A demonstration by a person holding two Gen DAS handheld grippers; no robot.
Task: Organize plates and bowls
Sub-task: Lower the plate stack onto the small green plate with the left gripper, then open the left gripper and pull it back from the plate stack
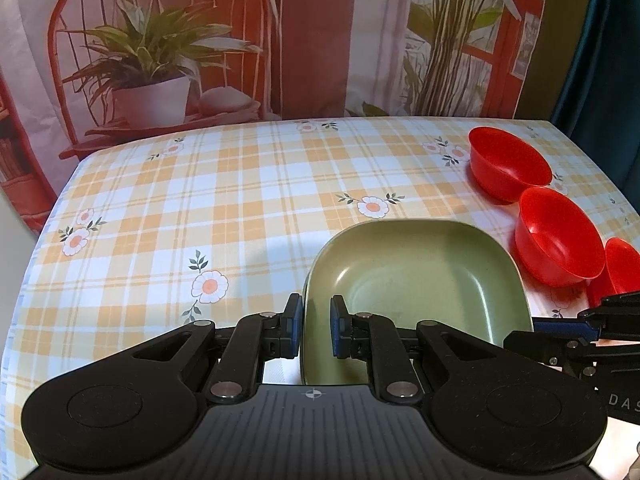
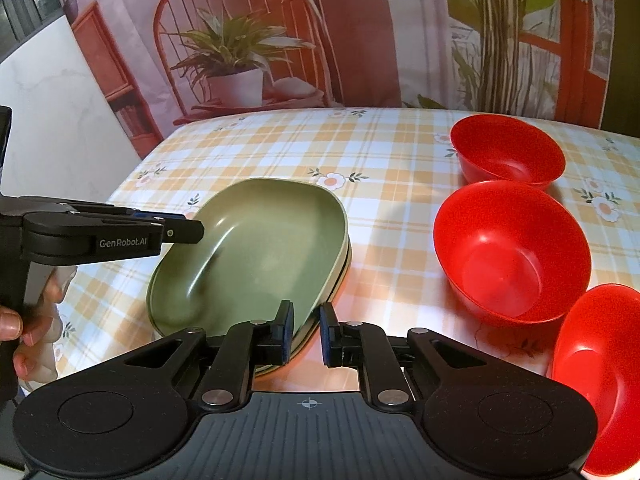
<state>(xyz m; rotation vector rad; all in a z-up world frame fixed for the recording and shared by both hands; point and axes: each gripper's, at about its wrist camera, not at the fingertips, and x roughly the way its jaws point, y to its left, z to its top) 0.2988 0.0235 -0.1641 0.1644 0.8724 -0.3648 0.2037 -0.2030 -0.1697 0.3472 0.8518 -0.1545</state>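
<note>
A green square plate lies on the checked tablecloth. In the right wrist view this green plate rests on a second plate whose paler rim shows beneath it. My left gripper is shut on the plate's left rim, one pad inside and one outside. My right gripper straddles the near right rim, with a sliver of gap at its outer pad, so it stands open. Three red bowls sit in a row to the right.
The left gripper's fingers reach over the plate's far corner, with a person's hand on the handle. The right gripper shows at the plate's right edge. A printed backdrop hangs behind the table. The nearest bowl is close to the right gripper.
</note>
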